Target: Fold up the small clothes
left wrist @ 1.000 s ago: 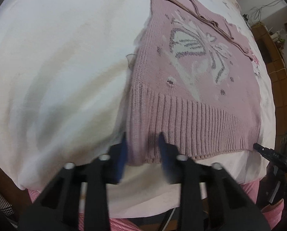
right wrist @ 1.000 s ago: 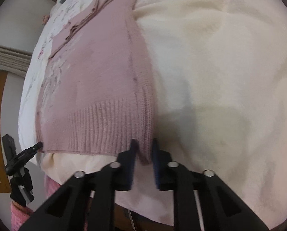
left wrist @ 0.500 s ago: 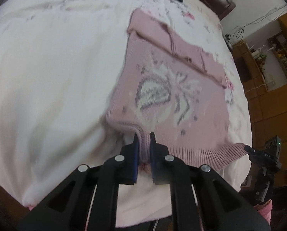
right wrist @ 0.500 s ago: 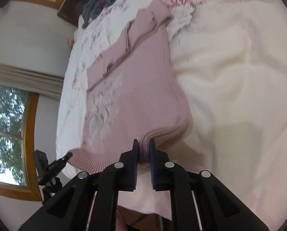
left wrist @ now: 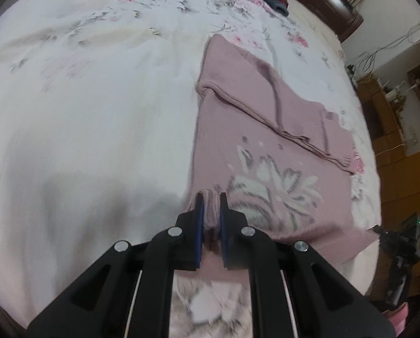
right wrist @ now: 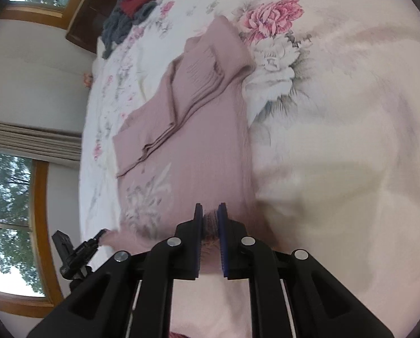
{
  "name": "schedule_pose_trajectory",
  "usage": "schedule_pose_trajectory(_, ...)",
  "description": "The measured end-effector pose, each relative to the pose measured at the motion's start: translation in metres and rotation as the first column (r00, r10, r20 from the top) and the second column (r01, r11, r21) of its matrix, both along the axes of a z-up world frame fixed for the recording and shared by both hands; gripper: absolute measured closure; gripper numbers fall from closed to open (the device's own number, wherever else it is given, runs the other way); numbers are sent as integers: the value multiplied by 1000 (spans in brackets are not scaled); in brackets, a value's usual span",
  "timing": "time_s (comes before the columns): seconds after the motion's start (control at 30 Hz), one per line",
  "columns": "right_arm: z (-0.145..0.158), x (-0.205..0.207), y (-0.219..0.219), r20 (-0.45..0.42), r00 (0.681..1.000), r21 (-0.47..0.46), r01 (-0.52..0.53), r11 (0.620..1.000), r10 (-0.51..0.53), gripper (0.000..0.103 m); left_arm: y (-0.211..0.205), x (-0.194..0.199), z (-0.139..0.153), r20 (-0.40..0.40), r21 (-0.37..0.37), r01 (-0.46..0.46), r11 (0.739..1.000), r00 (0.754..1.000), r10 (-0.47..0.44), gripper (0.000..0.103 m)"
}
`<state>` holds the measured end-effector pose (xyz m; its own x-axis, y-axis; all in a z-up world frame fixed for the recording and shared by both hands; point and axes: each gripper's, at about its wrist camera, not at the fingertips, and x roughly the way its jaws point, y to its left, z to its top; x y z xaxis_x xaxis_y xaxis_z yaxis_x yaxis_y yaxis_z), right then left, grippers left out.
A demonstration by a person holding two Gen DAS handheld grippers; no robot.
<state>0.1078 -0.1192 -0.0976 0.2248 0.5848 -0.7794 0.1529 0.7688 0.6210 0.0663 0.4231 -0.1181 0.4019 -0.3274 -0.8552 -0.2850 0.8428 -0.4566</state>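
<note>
Both grippers clamped on the hem of a pink sweater lying on a floral bedspread.

The left gripper (left wrist: 210,200) has its jaws closed on bunched ribbed hem at one lower corner of the pink sweater (left wrist: 269,146); the right gripper (right wrist: 210,211) grips the opposite lower corner (right wrist: 187,146) the same way. The pinched fabric is largely hidden between the blue pads. The sweater lies on the bedspread (left wrist: 97,98), sleeves folded across its upper part, with a white flower motif blurred in both views. The lifted hem below the jaws is smeared and hard to read. A dark pile of clothes (right wrist: 128,14) lies near the headboard, cut off in the left view.
</note>
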Motion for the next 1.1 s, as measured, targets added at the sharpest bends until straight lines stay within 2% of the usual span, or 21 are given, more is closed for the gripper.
schedule_pose_trajectory(0.07,-10,12,3,-21,1000,-18,-5,1000,4,92,1,13,-9,-23,7,11,1000,1000,-10,91)
schedule_pose_trajectory(0.17,-26,28,7,-51,999,-52,-12,999,9,92,8,27,-21,-52,24,-14,1000,999,15,79)
schedule_pose_trajectory(0.23,-34,35,9,-62,998,-60,-17,998,13,91,17,32,-25,-55,3,-48,999,997,48,77)
schedule_pose_trajectory(0.33,-33,36,5,-52,999,-79,-12,997,7,78,25,29,-22,-43,-21,-64,998,997,63,76)
schedule_pose_trajectory(0.4,-27,35,-1,-32,999,-104,-10,995,7,71,28,24,-16,-26,-18,-49,999,998,49,70)
schedule_pose_trajectory(0.5,-18,30,-8,-1,1000,-133,-24,991,24,71,28,15,-7,6,21,-23,1000,1000,22,61)
schedule_pose_trajectory(0.57,-9,25,-5,39,996,-166,-67,984,74,71,27,11,-1,32,44,0,999,999,-2,59)
schedule_pose_trajectory(0.63,-1,21,5,71,988,-198,-121,973,137,69,22,9,3,50,71,37,997,998,-41,50)
schedule_pose_trajectory(0.7,1,19,16,84,979,-206,-164,965,185,58,12,9,5,59,132,87,987,994,-95,43)
schedule_pose_trajectory(0.77,-3,19,28,83,970,-224,-207,952,230,57,0,11,1,53,183,143,973,987,-155,42)
schedule_pose_trajectory(0.9,-19,19,47,48,956,-272,-266,925,289,57,-13,17,-15,16,190,192,963,980,-199,42)
schedule_pose_trajectory(1.03,-34,22,55,24,955,-278,-276,920,294,55,-22,24,-31,-14,203,214,955,976,-216,43)
schedule_pose_trajectory(1.07,-38,23,57,15,954,-290,-282,915,299,55,-25,25,-33,-20,211,219,953,975,-220,47)
schedule_pose_trajectory(1.1,-41,23,59,8,953,-303,-287,909,303,60,-28,27,-36,-26,223,225,948,974,-225,54)
